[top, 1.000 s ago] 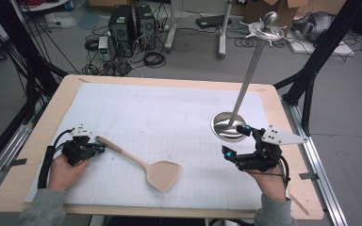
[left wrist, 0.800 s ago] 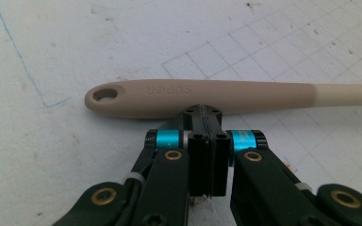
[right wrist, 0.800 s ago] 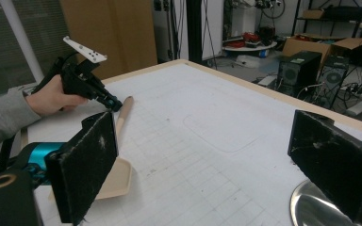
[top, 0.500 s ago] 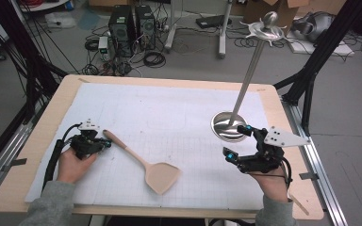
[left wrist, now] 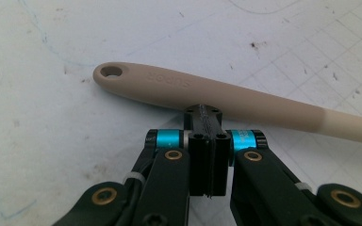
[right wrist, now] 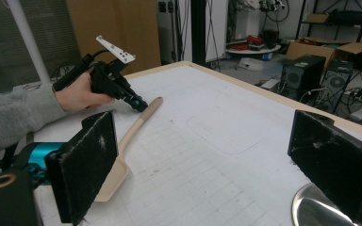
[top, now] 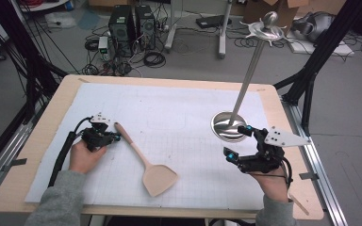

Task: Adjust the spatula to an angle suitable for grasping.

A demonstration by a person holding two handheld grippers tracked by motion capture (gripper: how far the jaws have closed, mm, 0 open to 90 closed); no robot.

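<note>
Lying just ahead of the closed left claw [left wrist: 206, 113]: the spatula [left wrist: 226, 99].

A wooden bench [top: 42, 136] carries a white gridded mat [top: 169, 117]. On the mat, a beige spatula [top: 148, 162] lies near-left; a metal stand's round base [top: 227, 126] sits right.

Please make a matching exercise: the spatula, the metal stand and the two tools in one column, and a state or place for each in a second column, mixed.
1. spatula
2. metal stand
3. left tool
4. right tool

a. jaws wide open
b. upright at the right of the white mat
c. jaws shut, at the wooden handle
d. lying flat on the white mat

Pairs: 1-d, 2-b, 3-c, 4-a
</note>
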